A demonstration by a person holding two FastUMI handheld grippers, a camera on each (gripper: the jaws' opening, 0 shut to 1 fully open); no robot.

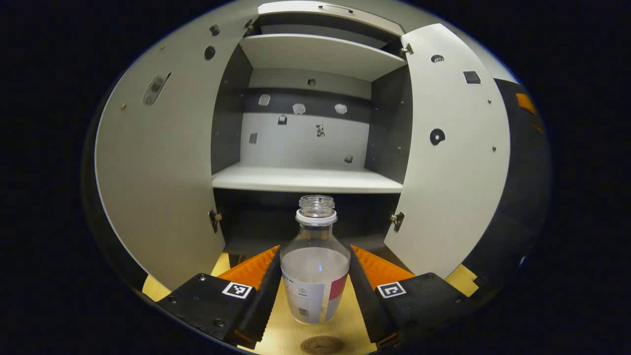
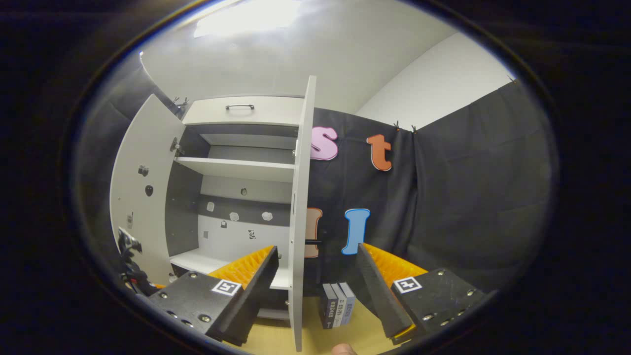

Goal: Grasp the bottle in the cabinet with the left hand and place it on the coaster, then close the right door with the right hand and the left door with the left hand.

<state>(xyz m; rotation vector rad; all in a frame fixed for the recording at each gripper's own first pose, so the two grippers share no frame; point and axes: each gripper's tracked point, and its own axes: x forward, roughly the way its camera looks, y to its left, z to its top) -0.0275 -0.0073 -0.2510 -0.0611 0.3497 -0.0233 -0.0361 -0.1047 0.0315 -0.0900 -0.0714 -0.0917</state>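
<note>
While the bottle (image 1: 315, 261) is clamped between the left gripper's (image 1: 315, 283) fingers outside the cabinet (image 1: 305, 180), above the table (image 1: 276, 330) and short of the coaster (image 1: 323, 344), the right gripper (image 2: 318, 276) is held open beside the unclosed right door (image 2: 301, 207).

Coaster (image 1: 323, 345) edge-cropped; bottle (image 1: 315, 266) contact seemingly unclear.

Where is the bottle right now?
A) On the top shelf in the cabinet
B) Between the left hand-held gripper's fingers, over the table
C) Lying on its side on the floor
B: in the left gripper view the bottle stands upright between the left hand-held gripper fingers, in front of the open cabinet, above the wooden table.
</note>
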